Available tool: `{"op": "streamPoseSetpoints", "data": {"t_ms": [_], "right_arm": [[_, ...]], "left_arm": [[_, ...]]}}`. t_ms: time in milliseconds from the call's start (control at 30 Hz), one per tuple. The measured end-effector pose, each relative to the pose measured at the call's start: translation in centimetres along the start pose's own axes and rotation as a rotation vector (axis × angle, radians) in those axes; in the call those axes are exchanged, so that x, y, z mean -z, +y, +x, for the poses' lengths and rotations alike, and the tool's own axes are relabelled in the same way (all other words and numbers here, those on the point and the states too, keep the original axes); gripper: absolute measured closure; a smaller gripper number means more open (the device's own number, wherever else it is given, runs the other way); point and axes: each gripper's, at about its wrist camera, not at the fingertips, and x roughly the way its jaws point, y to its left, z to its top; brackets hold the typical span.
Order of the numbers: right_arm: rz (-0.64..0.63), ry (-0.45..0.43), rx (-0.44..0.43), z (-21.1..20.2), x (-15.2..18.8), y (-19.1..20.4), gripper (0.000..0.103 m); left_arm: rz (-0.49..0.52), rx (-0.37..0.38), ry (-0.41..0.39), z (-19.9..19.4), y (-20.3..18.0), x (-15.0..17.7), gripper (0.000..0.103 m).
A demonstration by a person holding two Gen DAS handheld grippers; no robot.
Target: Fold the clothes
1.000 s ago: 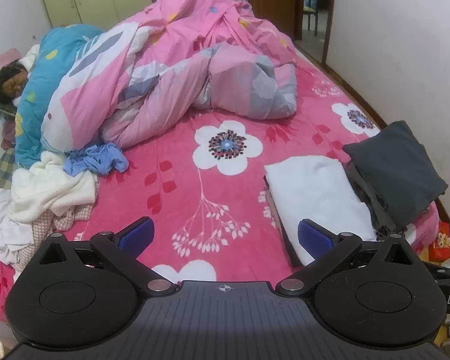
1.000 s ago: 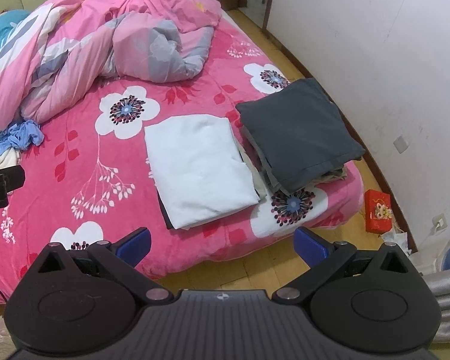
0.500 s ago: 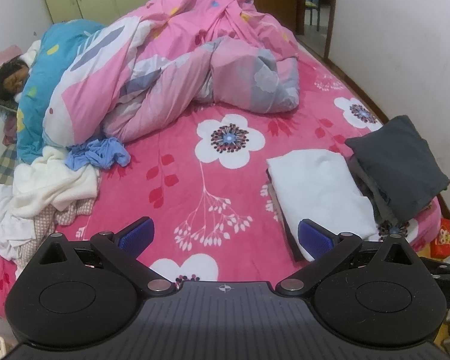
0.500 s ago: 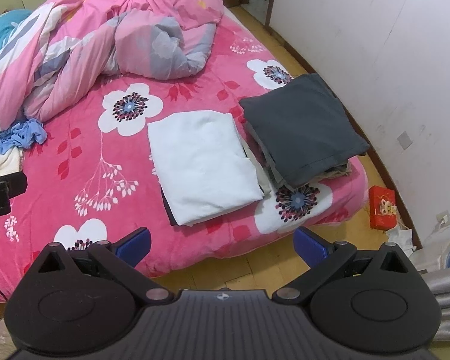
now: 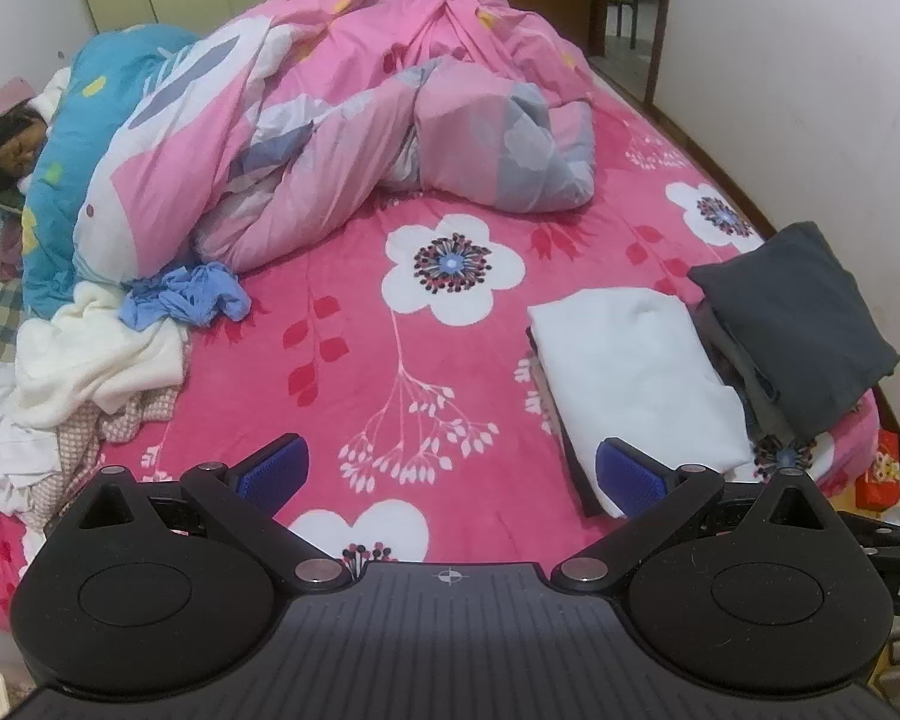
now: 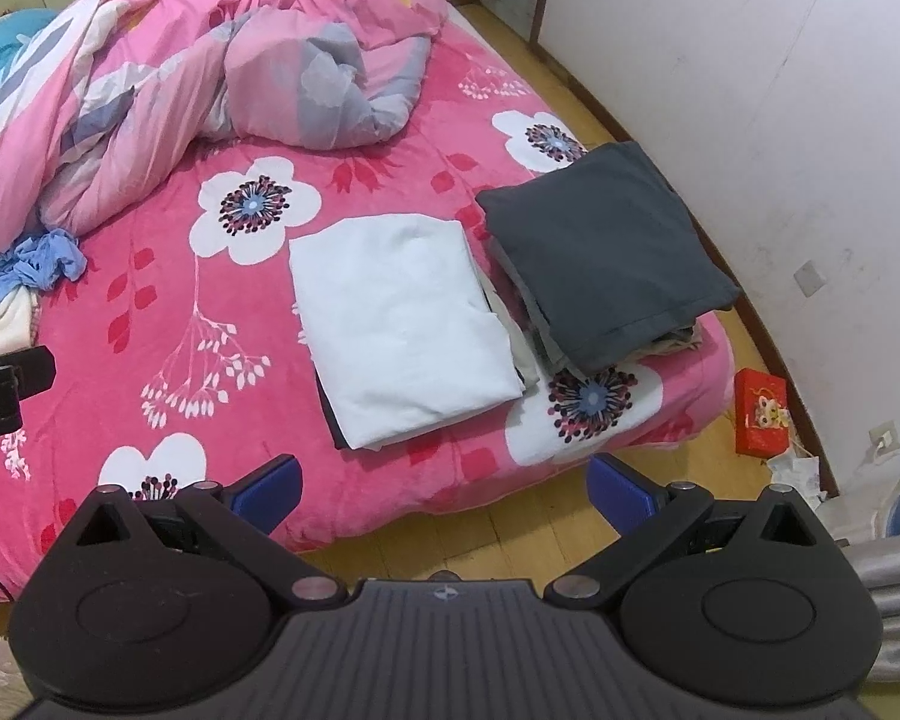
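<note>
A rumpled pink quilt [image 5: 354,120] covers a sleeping person [image 5: 6,150].

Pink flowered bed [image 5: 354,360]: folded white cloth [image 5: 636,372] & dark folded stack [image 5: 792,324] at right, unfolded clothes pile [image 5: 84,372] left, quilt [image 5: 354,138] upper centre.

Both grippers [image 5: 450,474] [image 6: 444,483]: black ribbed bodies, blue pads, seemingly silver pivot screws.

Both views sit slightly farther back from the bed [image 5: 450,360] than a second ago, so the folded white garment [image 6: 399,324] and dark grey stack [image 6: 600,252] appear marginally higher in frame.
</note>
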Motion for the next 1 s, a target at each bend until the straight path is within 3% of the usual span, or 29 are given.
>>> {"op": "streamPoseSetpoints", "data": {"t_ms": [1000], "right_arm": [[-0.003,0.006,0.015,0.39,-0.55,-0.16,0.000]], "left_arm": [[-0.005,0.007,0.007,0.56,0.06,-0.47,0.000]]}}
